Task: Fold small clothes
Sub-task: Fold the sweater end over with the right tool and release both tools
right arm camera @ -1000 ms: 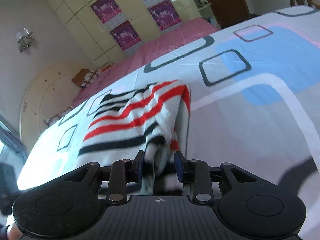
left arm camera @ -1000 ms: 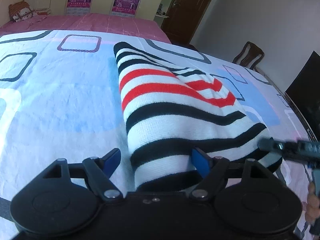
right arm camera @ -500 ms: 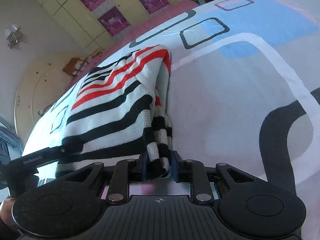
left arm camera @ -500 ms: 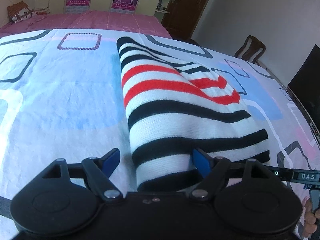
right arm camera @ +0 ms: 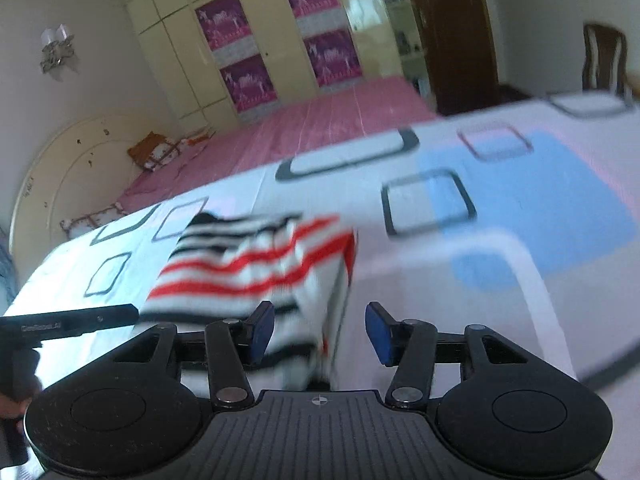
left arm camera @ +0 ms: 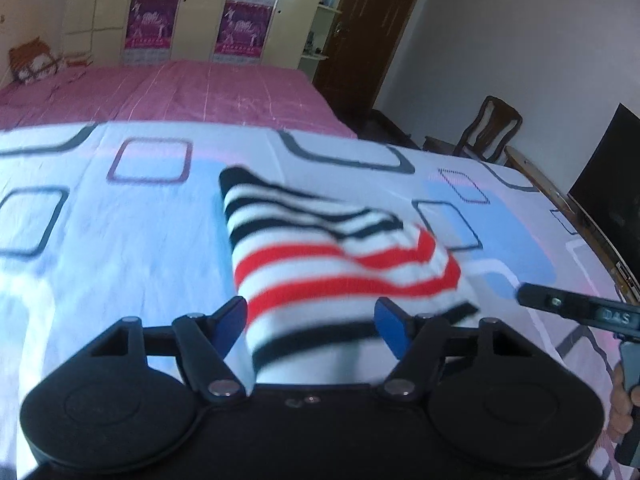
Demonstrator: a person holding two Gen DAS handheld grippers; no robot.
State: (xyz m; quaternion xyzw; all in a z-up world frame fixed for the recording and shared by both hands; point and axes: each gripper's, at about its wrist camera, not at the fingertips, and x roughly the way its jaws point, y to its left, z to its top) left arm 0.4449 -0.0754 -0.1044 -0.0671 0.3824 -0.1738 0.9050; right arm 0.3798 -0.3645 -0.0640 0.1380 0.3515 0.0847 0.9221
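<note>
Striped top (left arm camera: 340, 276) lies folded into a compact bundle on the patterned sheet (left arm camera: 120, 248), left gripper (left arm camera: 310, 328) and right gripper (right arm camera: 320, 332) both spread wide, holding nothing, cloth between their fingers; folding looks nearly done, perhaps a final tidy left.

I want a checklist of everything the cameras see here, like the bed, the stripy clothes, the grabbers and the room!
Surface: white bedsheet with blue patches and dark squares.
Job's things: folded black, white and red striped knit garment lying on the sheet, blurred.
Clutter: nothing seen.
Grippers: left gripper open, straddling the garment's near end; right gripper open at its near corner.
Cables: nothing seen.
Surroundings: pink bedspread, cream wardrobe with purple posters, dark wooden door, wooden chair.
</note>
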